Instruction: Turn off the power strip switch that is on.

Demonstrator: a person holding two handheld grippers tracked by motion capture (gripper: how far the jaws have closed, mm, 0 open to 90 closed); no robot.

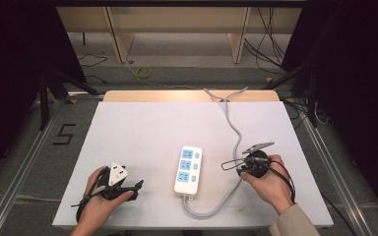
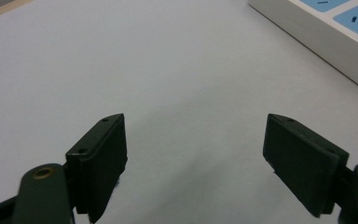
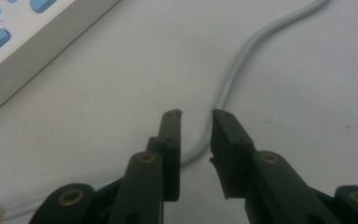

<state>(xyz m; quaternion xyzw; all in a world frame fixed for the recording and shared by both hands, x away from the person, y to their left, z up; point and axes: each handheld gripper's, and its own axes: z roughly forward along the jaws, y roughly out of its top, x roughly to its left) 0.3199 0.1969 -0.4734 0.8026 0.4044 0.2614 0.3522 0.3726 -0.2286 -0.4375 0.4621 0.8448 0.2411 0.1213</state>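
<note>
One power strip [image 1: 188, 169] lying flat mid-counter [image 1: 128, 132], grey cord [image 3: 223, 88] untouched; left gripper [image 2: 196, 163] jaws spread over bare surface, right gripper [image 3: 196, 154] jaws parted astride the cord, apparently pinching nothing; work barely begun.

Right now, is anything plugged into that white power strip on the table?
No, the power strip lies on the table with all its blue sockets bare; just its own grey cord trails away from its near end.

A lab: black curtains [image 1: 10, 59] around a white-topped table [image 1: 142, 128], loose floor cables [image 1: 270, 44] (taped "5" [image 1: 65, 133]).
</note>
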